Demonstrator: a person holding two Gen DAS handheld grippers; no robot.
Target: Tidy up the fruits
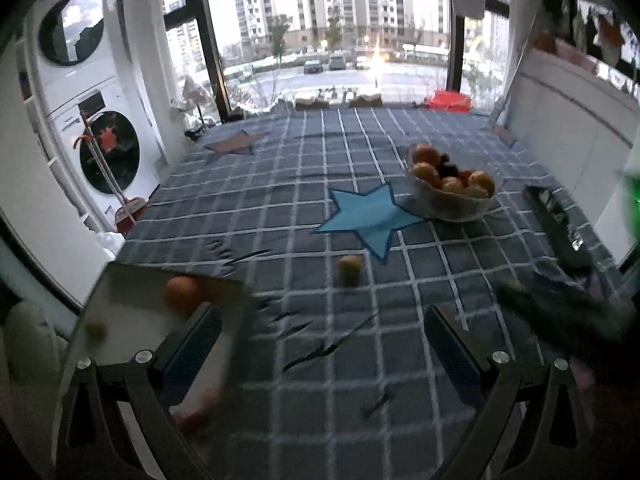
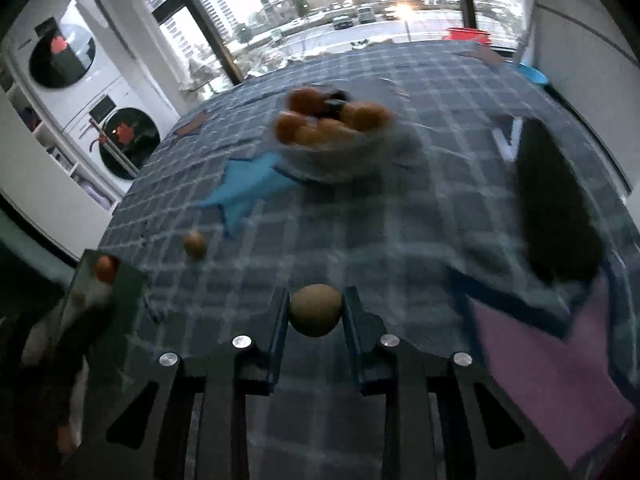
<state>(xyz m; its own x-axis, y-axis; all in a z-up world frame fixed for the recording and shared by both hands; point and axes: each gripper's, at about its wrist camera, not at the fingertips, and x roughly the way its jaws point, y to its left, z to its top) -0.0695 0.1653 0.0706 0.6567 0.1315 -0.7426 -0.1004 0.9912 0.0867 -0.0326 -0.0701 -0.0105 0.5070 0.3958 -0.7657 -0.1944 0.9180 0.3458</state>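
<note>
A table covered by a dark blue checked cloth (image 1: 304, 216) fills both views, with tall windows and a street scene beyond.

In the left wrist view, at far left, two white washing machines (image 1: 100, 120) stand stacked against the wall. Lower left, a white tray (image 1: 132, 300) sits at the table's near corner holding an orange fruit (image 1: 183, 293) and a smaller brownish fruit (image 1: 96, 329); something pink shows near its front edge, too blurred to name. The left gripper (image 1: 320, 344) hangs over the cloth with its fingers spread wide and nothing between them; its left finger overlaps the tray. Just ahead, a small brown fruit (image 1: 349, 267) lies alone on the cloth, near the tip of a light blue star patch (image 1: 368, 216). Right of the star, a clear glass bowl (image 1: 452, 200) is heaped with orange fruits and a few dark and red ones. At far right lies a dark elongated object (image 1: 560, 224).

In the right wrist view, the tray (image 2: 120, 292) appears at lower left, the loose brown fruit (image 2: 195, 243) right of it. At centre, the right gripper (image 2: 316, 316) is clamped on a round brown fruit (image 2: 316, 310), one finger pressing each side. The bowl (image 2: 340, 156) is behind, blurred. A pink cloth (image 2: 552, 380) lies lower right.
</note>
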